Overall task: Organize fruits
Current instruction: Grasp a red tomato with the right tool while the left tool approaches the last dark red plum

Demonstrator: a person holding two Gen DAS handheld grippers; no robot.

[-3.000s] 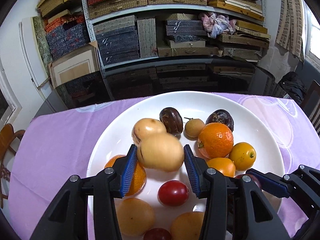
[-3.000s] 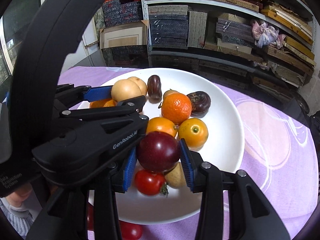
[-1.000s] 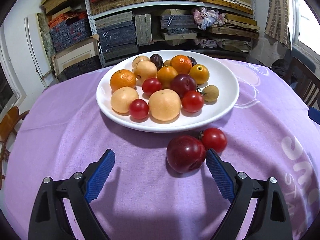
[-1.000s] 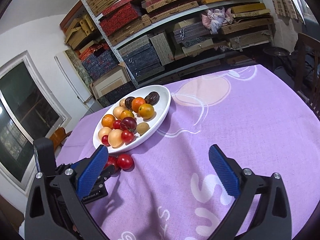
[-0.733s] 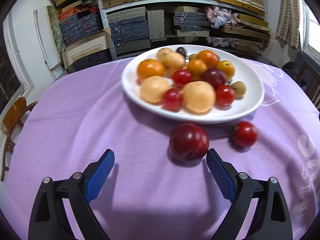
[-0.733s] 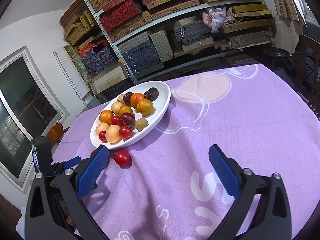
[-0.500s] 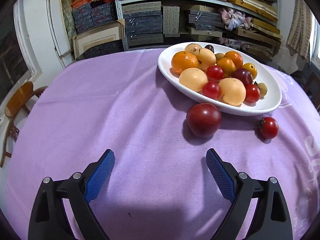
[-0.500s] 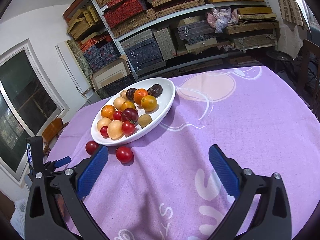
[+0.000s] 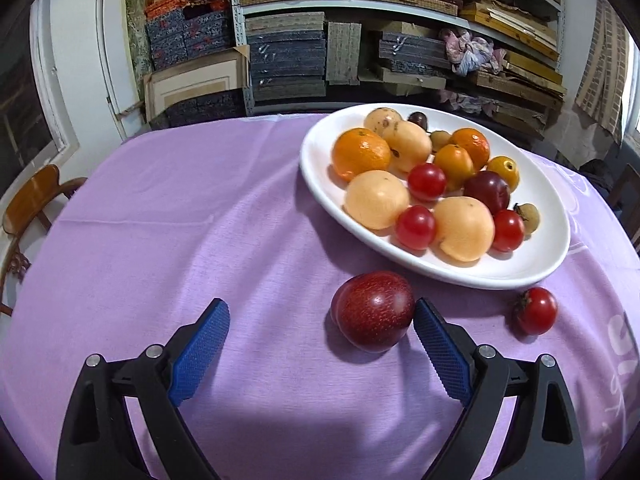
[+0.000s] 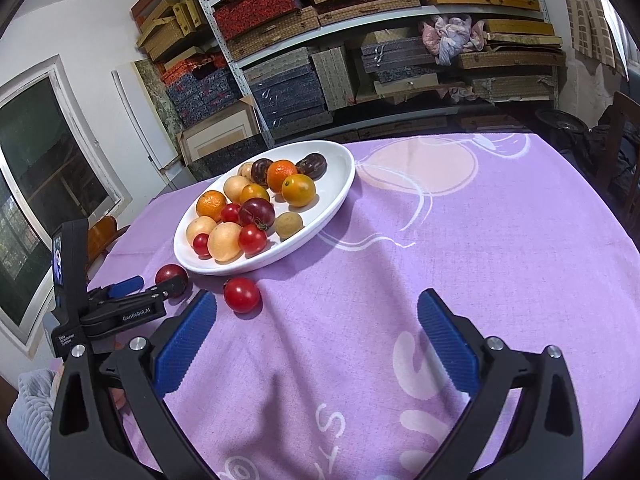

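A white oval plate (image 9: 532, 268) (image 10: 340, 188) holds several oranges, pale round fruits, small tomatoes and dark plums. On the purple cloth in front of it lie a dark red plum (image 9: 374, 311) (image 10: 171, 276) and a small red tomato (image 9: 536, 310) (image 10: 241, 294). My left gripper (image 9: 320, 336) is open low over the cloth, its right pad just beside the plum, nothing held. It also shows in the right wrist view (image 10: 138, 288), beside the plum. My right gripper (image 10: 316, 344) is open over bare cloth, nearer than the tomato.
The round table wears a purple cloth with white and pink prints (image 10: 420, 176). Shelves of stacked boxes (image 9: 288, 60) stand behind it. A wooden chair (image 9: 32, 196) sits at the left edge, another dark chair (image 10: 624, 144) at the right. A person's sleeve (image 10: 28, 412) shows bottom left.
Three seconds ago each gripper was shut on a fruit over the plate; both stand open now. The left gripper has since swung left and come close to the loose plum.
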